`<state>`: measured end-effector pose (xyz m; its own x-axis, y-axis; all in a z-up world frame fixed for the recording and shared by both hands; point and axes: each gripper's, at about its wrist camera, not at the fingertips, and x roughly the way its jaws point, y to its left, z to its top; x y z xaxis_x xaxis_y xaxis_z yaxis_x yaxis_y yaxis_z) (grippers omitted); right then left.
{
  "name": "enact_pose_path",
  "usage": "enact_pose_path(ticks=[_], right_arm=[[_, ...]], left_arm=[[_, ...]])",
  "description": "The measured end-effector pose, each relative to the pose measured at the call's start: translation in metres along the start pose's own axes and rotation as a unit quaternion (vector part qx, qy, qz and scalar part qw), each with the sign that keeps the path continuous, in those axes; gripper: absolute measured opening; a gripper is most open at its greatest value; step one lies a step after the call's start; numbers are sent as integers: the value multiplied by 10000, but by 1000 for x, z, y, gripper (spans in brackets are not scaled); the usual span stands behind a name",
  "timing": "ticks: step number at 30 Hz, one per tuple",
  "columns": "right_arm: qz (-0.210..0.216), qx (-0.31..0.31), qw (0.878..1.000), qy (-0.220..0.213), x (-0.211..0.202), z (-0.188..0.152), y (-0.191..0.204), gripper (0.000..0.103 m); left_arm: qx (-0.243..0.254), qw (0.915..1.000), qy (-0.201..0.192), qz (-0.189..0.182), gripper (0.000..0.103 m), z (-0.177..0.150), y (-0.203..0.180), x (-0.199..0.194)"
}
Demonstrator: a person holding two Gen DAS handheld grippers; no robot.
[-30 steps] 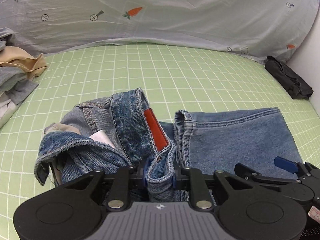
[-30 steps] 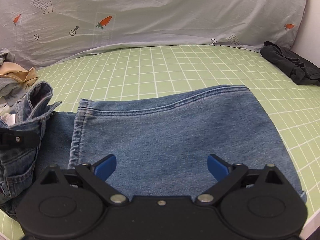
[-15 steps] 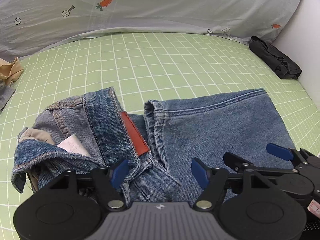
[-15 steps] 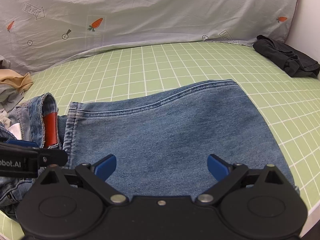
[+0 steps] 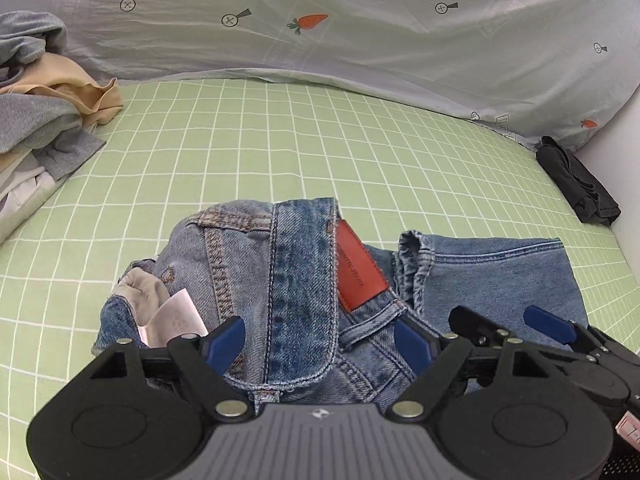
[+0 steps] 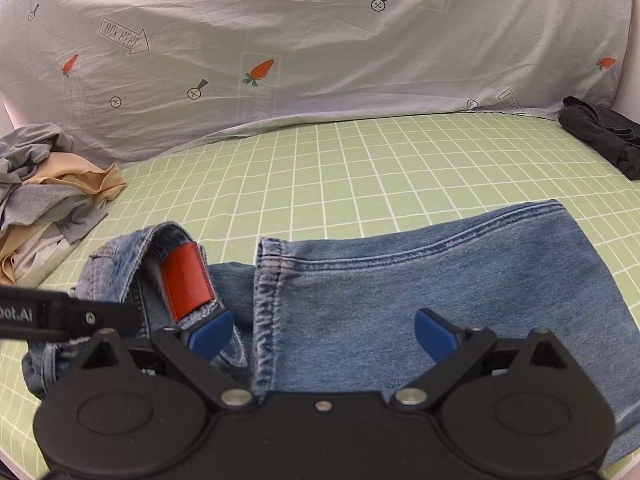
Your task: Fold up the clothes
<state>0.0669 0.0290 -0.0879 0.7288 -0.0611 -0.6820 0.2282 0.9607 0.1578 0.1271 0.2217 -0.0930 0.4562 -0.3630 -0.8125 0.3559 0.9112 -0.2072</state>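
Both views are bright and evenly lit by soft, diffuse light, probably from overhead, though no lamp shows. Shadows are faint: only a thin dark band under the jeans [image 5: 288, 280] and below the carrot-print sheet [image 6: 320, 40] where it meets the bed [image 5: 280, 140]. No glare. Focus is sharp throughout. Fisheye distortion bows the bed's grid lines, and the corners vignette to black.

- Faded blue denim jeans [image 5: 296, 276]: coarse woven cloth, frayed hems, heavy stitching.
- Red rectangular waistband patch [image 5: 358, 270]: smooth, leather-like.
- Green white-gridded bed sheet [image 5: 280, 152]: matt cotton-like cloth.
- Black grippers' blue pads [image 6: 212, 334]: matt plastic.
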Motion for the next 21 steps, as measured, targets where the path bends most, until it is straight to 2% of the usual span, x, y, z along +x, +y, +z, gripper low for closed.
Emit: enact_pose_path(ticks=[1, 5, 11, 15, 18, 21], right_arm=[[62, 61, 10000, 13, 1, 1, 2, 97], [423, 316, 9983, 226, 11, 1, 8, 81], [1043, 718, 9909, 466, 21, -6, 11, 62], [1466, 991, 9824, 605, 26, -9, 11, 55], [1386, 1011, 9822, 765, 33, -12, 14, 51], [1493, 1301, 9763, 871, 36, -17, 9, 51]], left_arm=[[-21, 10000, 47, 14, 82, -3, 3, 2], [-45, 9999, 108, 10, 82, -14, 14, 6], [3, 9999, 86, -91, 82, -18, 20, 3], [-160, 9992, 83, -350, 82, -19, 31, -1], [-533, 9964, 47, -660, 82, -17, 43, -4], [-620, 9960, 67, -636, 82, -17, 48, -3]])
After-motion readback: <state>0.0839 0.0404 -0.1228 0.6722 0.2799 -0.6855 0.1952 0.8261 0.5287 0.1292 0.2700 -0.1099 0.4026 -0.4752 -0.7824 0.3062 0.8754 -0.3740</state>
